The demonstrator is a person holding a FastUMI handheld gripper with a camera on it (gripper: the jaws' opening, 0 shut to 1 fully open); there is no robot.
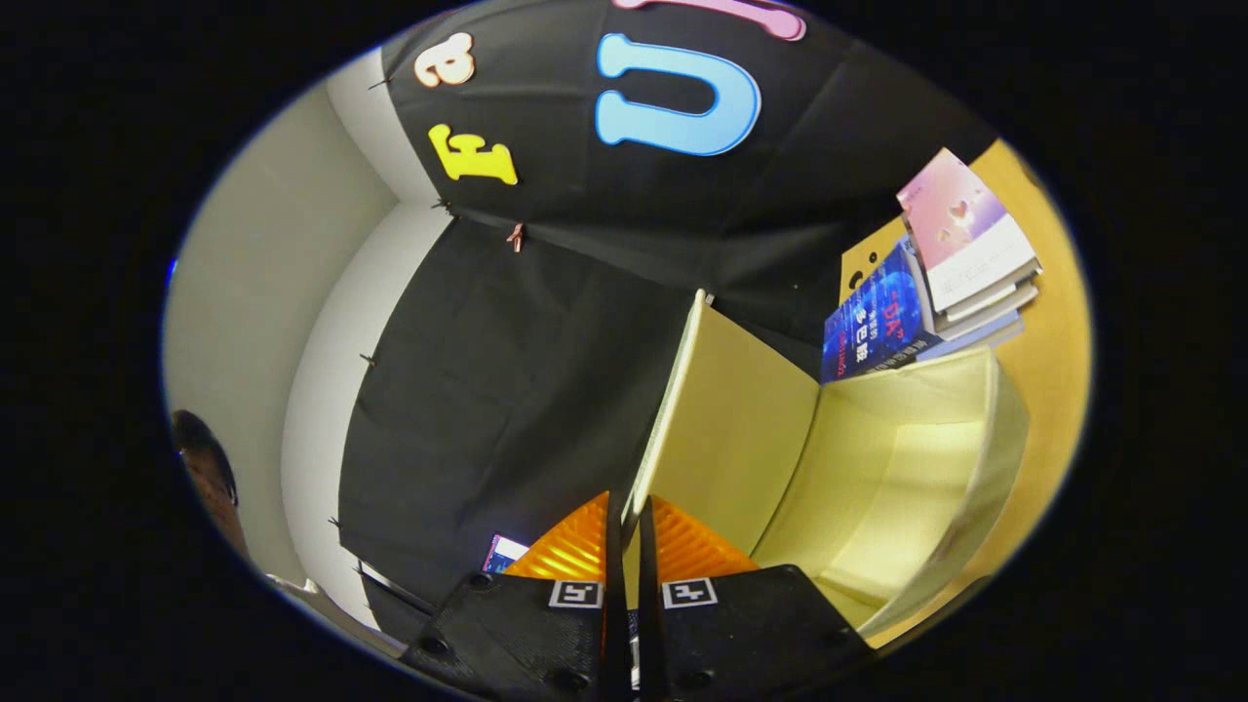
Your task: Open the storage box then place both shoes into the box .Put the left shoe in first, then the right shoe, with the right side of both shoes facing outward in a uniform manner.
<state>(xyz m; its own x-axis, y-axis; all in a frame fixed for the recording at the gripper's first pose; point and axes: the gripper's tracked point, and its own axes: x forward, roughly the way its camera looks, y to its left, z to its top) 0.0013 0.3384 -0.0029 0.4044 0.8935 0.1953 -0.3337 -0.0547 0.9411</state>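
The storage box (936, 487) is pale cream and stands open on the wooden table (1058, 322), with its inside bare. Its lid (741, 429) is swung up and away from the box body. The lid's thin free edge runs straight down between my fingers. My gripper (629, 517) is shut on that edge, one finger (575, 551) pressing on each side of the lid. The whole scene looks tilted, as the gripper is rolled over on its side.
A stack of books (941, 283) lies on the table just beyond the box. The booth's black cloth wall (507, 390) hangs behind the lid, with a white wall (263, 292) beside it. A person's head (205, 468) shows at the far side.
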